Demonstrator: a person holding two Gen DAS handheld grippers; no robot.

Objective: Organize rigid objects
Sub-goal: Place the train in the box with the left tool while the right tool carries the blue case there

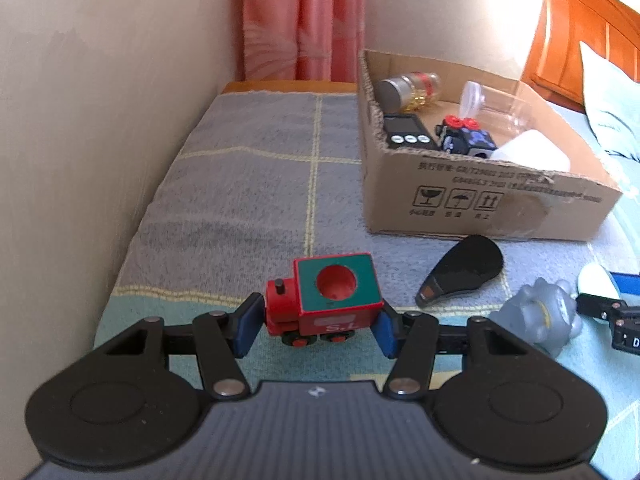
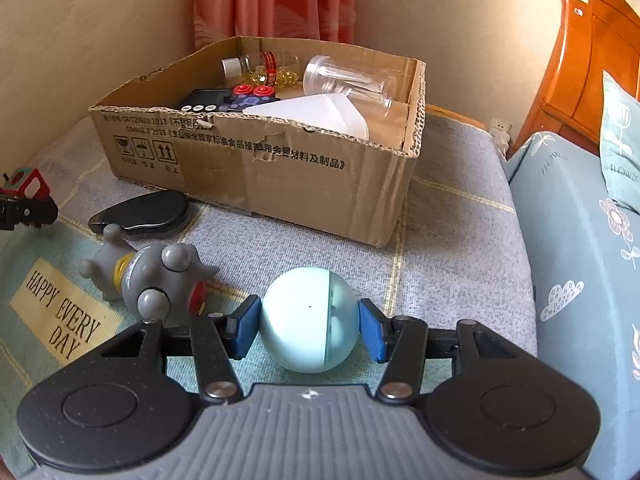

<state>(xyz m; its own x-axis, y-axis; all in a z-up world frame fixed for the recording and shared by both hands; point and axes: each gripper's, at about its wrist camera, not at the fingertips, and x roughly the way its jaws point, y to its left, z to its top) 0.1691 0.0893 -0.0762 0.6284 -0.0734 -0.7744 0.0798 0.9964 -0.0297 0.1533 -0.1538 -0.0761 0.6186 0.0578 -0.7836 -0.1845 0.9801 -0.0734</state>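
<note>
My left gripper (image 1: 316, 326) is shut on a red toy train with a green roof (image 1: 326, 302), held just above the blanket; the train also shows at the left edge of the right wrist view (image 2: 26, 184). My right gripper (image 2: 308, 328) has its pads against both sides of a pale blue ball-shaped object (image 2: 308, 322) on the blanket. The cardboard box (image 2: 280, 168) stands beyond, also in the left wrist view (image 1: 480, 208). It holds a pill bottle (image 2: 264, 66), a clear cup (image 2: 348, 82), a black device (image 1: 408, 132), a blue toy train (image 1: 464, 136) and a white object (image 2: 320, 114).
A black flat oval object (image 2: 140, 216) and a grey toy figure (image 2: 160, 276) lie on the blanket in front of the box. A wall is on the left, a curtain (image 1: 304, 20) behind, a wooden headboard (image 2: 592, 64) and a blue cushion (image 2: 580, 260) on the right.
</note>
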